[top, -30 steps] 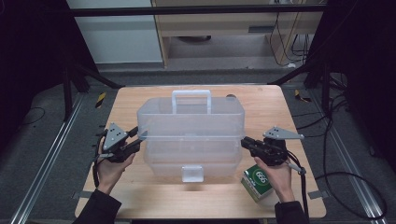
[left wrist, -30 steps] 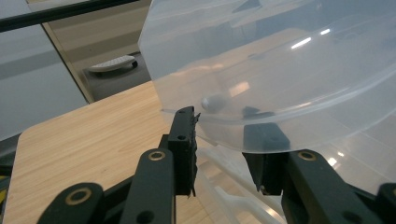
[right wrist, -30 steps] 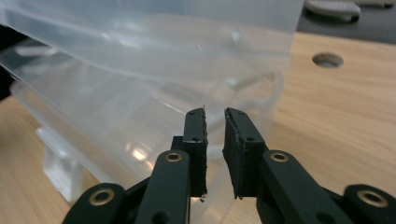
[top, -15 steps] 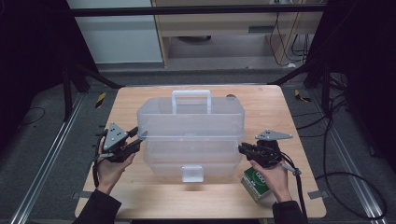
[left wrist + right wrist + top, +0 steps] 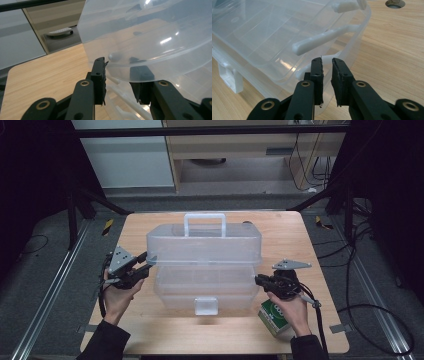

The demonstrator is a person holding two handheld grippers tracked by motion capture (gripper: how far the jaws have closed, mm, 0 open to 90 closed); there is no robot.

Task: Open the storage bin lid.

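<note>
A clear plastic toolbox (image 5: 205, 285) stands in the middle of the wooden table, its upper tier with the white handle (image 5: 205, 222) raised and set back over the lower trays. My left gripper (image 5: 145, 261) is at the left end of that upper tier (image 5: 150, 37), shut on its rounded corner; one jaw is outside and the other shows through the plastic. At the box's right end, my right gripper (image 5: 260, 280) has its jaws nearly together, and they have just been closing. A white link arm (image 5: 322, 40) lies just past the tips. Nothing is pressed between the pads.
A green and white carton (image 5: 275, 317) lies on the table under the right hand, near the front right corner. A round hole (image 5: 395, 3) is in the tabletop behind the box. A white latch (image 5: 206, 306) juts from the box's front.
My right gripper has edged a little lower and closer to the box's right end. The left gripper and the raised tier have stayed put.
</note>
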